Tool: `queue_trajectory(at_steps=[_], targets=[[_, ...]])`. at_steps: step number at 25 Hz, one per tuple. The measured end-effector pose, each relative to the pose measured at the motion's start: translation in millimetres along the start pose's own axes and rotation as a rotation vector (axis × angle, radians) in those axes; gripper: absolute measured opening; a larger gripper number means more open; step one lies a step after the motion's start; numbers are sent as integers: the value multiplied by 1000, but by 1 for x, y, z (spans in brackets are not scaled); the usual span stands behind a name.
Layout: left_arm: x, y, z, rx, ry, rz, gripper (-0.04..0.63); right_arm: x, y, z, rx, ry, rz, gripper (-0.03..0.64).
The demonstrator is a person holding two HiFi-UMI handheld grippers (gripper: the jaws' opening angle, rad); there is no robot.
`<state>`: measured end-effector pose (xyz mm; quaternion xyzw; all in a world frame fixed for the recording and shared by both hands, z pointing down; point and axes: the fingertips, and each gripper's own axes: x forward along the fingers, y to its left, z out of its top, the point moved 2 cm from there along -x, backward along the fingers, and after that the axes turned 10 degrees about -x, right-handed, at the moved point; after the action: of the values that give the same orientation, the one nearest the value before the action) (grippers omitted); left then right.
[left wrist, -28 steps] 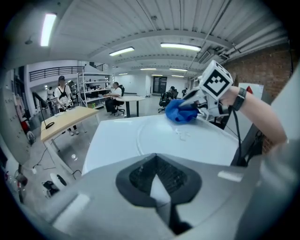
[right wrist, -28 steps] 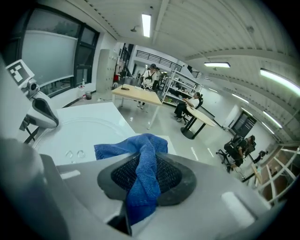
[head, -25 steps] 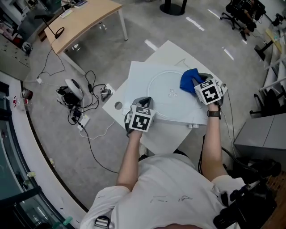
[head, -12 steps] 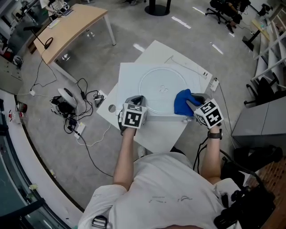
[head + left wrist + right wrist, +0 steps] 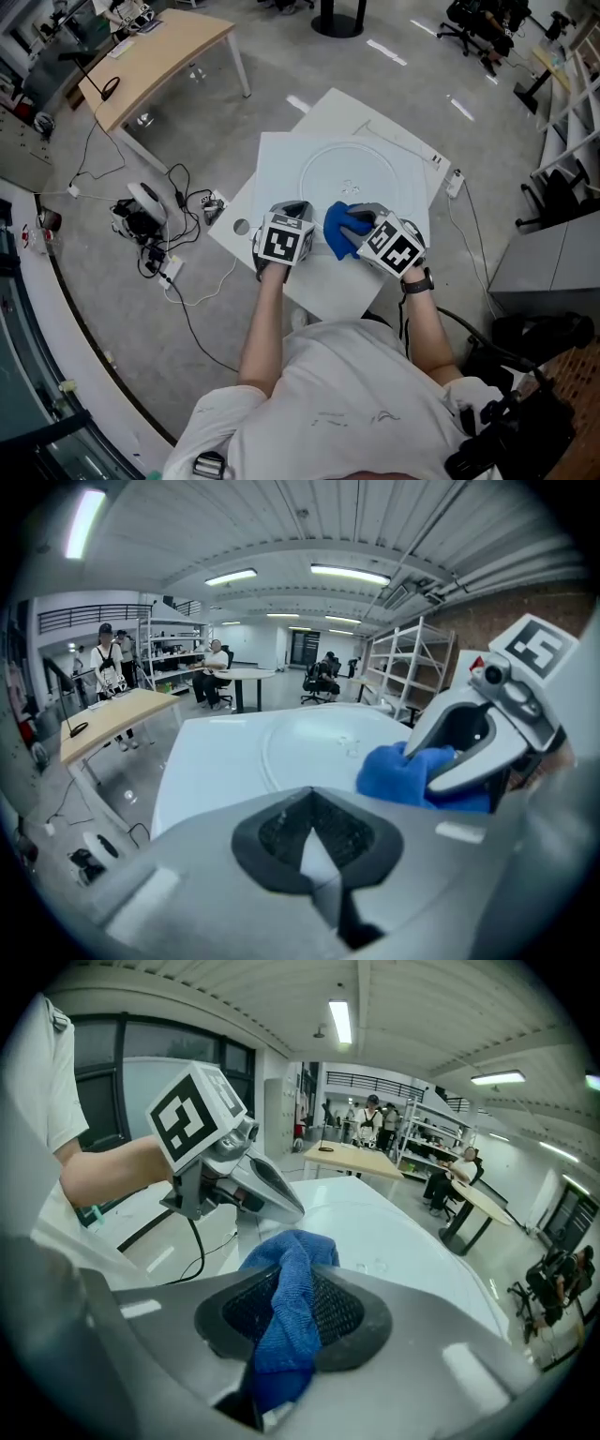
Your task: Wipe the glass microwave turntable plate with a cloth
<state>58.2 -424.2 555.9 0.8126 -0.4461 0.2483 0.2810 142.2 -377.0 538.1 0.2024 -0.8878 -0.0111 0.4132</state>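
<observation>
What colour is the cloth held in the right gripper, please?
Blue. The cloth shows best in the right gripper view.

Glass turntable plate (image 5: pixel 349 173): clear, round, laid flat approx. mid-counter (image 5: pixel 281 161), slightly twd the far edge. Cloth (image 5: pixel 339 231): blue terry, bunched up, pinched in the right claw (image 5: pixel 357 225), set at the plate's near rim, twd the counter's near edge.
</observation>
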Motion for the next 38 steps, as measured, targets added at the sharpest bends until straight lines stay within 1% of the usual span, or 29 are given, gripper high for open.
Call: queue_trajectory(at_steps=[3,5,8,13,18,22,28,31,33,35,38], targets=[[0,1,1,-11,-9,3,2,20,-3,17,-31,-1,34,95],[-3,-1,3,-33,-19,-9,2,30,-6,26,-38,1,52,95],[-9,-5,6,-76,-29,-36,2,40,-15,32,-40,4,57,95],[-12,0,5,-93,-39,-23,2,48,-34,44,-21,-18,56,95],[-13,3,8,-121,-52,-23,2,64,-66,58,-15,-29,23,95],[-6,10,4,-68,-42,39,2,76,-103,59,12,-23,-41,95],[-7,11,2,-60,-39,44,2,61,-163,34,101,-2,-154,95],[-6,12,2,-57,-35,47,2,41,-191,7,145,30,-210,95],[-5,13,2,-58,-33,40,2,27,-206,-19,173,54,-243,95],[-6,14,1,-58,-33,33,2,11,-213,-44,190,87,-276,95],[-7,15,1,-50,-32,33,2,-16,-208,-72,195,134,-311,95]])
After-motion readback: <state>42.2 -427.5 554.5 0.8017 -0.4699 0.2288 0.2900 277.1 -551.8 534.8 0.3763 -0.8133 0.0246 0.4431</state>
